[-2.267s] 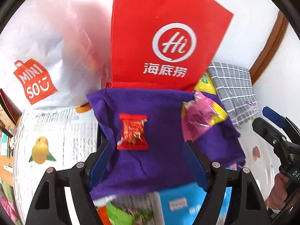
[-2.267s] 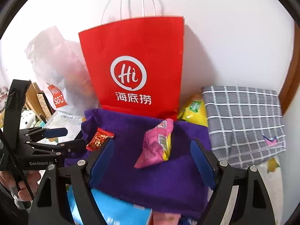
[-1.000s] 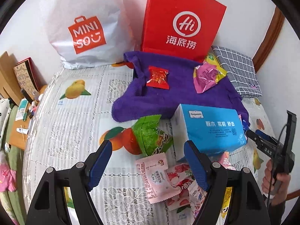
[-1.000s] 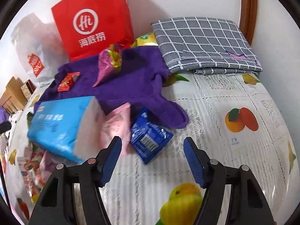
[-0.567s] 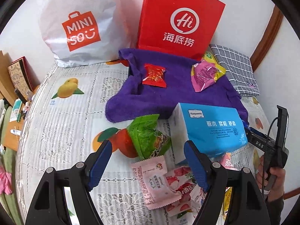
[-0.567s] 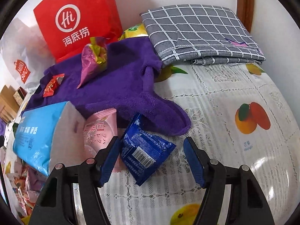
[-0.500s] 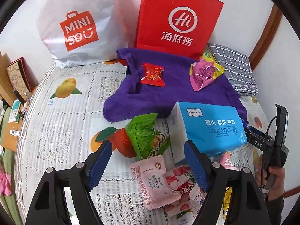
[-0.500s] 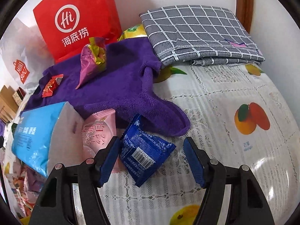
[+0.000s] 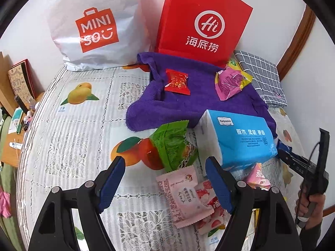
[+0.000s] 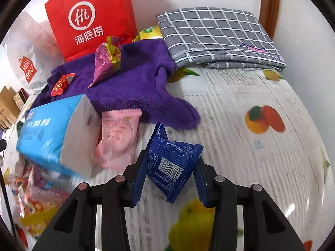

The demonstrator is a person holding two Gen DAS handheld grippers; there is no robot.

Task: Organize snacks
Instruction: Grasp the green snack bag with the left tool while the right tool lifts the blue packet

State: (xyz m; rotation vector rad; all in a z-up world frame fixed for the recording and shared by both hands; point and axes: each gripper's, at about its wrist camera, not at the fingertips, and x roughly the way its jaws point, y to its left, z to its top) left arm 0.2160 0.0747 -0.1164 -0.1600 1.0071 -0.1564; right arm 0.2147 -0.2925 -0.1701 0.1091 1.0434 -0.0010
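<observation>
- We saw two bags standing at the back against the wall: a red paper bag and a white plastic bag to its left. What either held, we could not tell.
- A purple towel lay spread in front of the red bag, bearing a red candy packet and a pink snack pouch, well apart from each other.
- A folded grey checked cloth sat beside the towel, and a yellow packet showed between it and the red bag.
- A blue tissue pack rested at the towel's near edge on the fruit-print tablecloth.
- Our right gripper had just been closing, and its blue pads pinched a dark blue snack packet from both sides, barcode facing the camera.
- A pale pink packet lay just beside it, between that packet and the tissue pack.
- Our left gripper stood spread with nothing between its fingers; a green snack packet and a pink-and-white sachet lay on the cloth beyond its pads.
</observation>
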